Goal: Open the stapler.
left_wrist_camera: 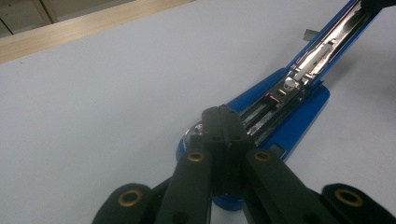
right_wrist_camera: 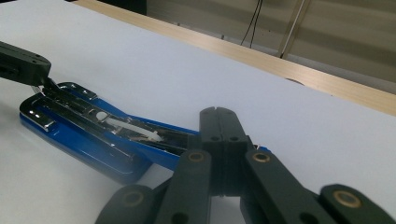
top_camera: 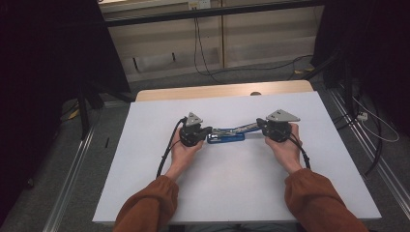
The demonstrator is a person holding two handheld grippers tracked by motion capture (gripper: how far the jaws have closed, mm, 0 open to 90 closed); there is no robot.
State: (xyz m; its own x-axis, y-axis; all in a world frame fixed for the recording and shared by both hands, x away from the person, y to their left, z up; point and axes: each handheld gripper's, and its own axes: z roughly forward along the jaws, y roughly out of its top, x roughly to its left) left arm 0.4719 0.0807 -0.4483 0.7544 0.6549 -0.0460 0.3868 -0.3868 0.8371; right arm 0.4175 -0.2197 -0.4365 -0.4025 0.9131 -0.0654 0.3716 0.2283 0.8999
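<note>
No writing or brand to read anywhere. On the white bench, near the middle, a blue stapler, swung open, base flat, top arm raised toward the right. Left hand-held gripper at the stapler's left end, jaws pressed together, tips on or just over the base's rounded end; cannot tell whether anything is pinched. Right hand-held gripper at the raised arm's far end, jaws pressed together too, tips against the arm; hard to tell whether pinching or just touching. From the high view: both hands, orange sleeves, a grey three-cornered plate on each gripper, black cables, a wooden strip along the bench's far edge, grey floor and wires beyond. From the left gripper view: close look along the shiny metal staple track inside the open stapler, left gripper tips shut in front of it, and a tiny grey bit lying on the bench beside the arm. From the right gripper view: the silver plate at the base's far end, the left gripper's black tip resting there, the stapler's blue base, and right gripper shut near the arm.
</note>
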